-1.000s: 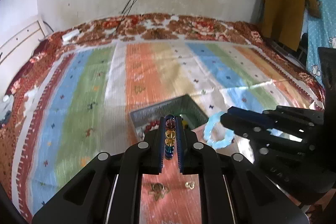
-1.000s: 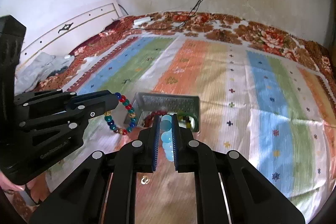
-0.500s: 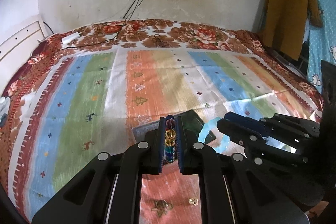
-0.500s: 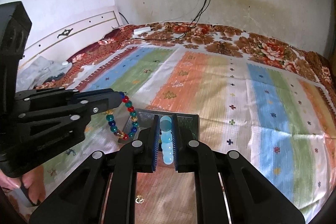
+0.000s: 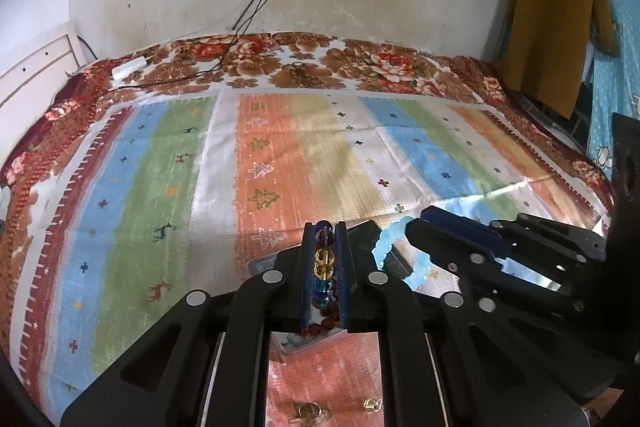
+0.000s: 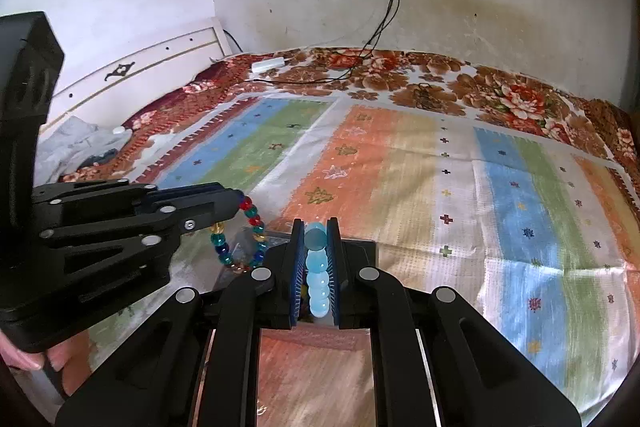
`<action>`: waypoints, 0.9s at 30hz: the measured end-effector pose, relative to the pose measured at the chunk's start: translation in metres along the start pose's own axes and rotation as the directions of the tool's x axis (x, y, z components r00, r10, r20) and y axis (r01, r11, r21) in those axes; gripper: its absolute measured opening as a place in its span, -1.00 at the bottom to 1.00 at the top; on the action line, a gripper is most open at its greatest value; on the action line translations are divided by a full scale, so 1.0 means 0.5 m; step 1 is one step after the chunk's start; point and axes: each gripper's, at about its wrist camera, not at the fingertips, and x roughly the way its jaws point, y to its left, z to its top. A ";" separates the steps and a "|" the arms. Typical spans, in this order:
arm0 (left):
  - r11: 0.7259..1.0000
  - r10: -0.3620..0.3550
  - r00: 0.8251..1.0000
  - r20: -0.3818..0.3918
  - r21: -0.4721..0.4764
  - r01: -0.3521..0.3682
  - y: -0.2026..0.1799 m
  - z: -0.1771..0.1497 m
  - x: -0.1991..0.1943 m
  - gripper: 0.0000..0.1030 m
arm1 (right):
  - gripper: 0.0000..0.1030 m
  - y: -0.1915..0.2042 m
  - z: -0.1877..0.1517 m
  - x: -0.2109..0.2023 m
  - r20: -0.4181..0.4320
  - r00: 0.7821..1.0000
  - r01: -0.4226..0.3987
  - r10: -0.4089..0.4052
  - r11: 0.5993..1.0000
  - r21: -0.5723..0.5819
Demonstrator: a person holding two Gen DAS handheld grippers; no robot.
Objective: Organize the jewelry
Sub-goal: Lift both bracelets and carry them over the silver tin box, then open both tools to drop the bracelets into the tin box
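Pinched in the left gripper's (image 5: 325, 277) jaws, a multicoloured glass-bead bracelet (image 5: 323, 267); in the right gripper's (image 6: 316, 273) jaws, a pale-blue bead bracelet (image 6: 317, 279); probably light, slippery, floppy.

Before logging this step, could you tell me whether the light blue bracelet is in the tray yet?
Not yet: the light blue bracelet is clamped in the right gripper, dangling above the tray.

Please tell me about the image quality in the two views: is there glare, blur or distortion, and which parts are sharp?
Left wrist view: strong fisheye bending with dark corners; a glare streak on the striped mat; the multicoloured bracelet between the fingers is sharp. Right wrist view: same bending; the light blue bracelet is sharp, the mat evenly lit, slightly washed out.
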 end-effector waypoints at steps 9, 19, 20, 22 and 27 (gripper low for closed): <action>1.000 0.024 1.000 -0.012 0.015 -0.024 0.003 0.007 0.018 -0.81 | -0.77 -0.010 0.007 0.028 -0.014 1.000 -0.001 0.001 1.000 0.015; 0.999 0.040 0.999 -0.025 0.003 -0.040 0.017 0.006 0.023 -0.54 | -0.43 -0.015 0.007 0.039 -0.037 0.999 -0.015 0.016 0.999 0.031; 0.999 0.041 0.999 -0.024 0.001 -0.041 0.018 0.006 0.022 -0.52 | -0.32 -0.016 0.008 0.039 -0.035 0.999 -0.018 0.019 0.999 0.037; 0.999 0.042 0.999 -0.022 -0.002 -0.042 0.021 0.006 0.020 -0.46 | -0.29 -0.018 0.009 0.038 -0.035 0.999 -0.013 0.015 0.999 0.043; 0.999 0.045 0.999 -0.019 -0.003 -0.045 0.022 0.007 0.019 -0.35 | -0.22 -0.019 0.007 0.040 -0.045 0.999 -0.011 0.013 0.999 0.045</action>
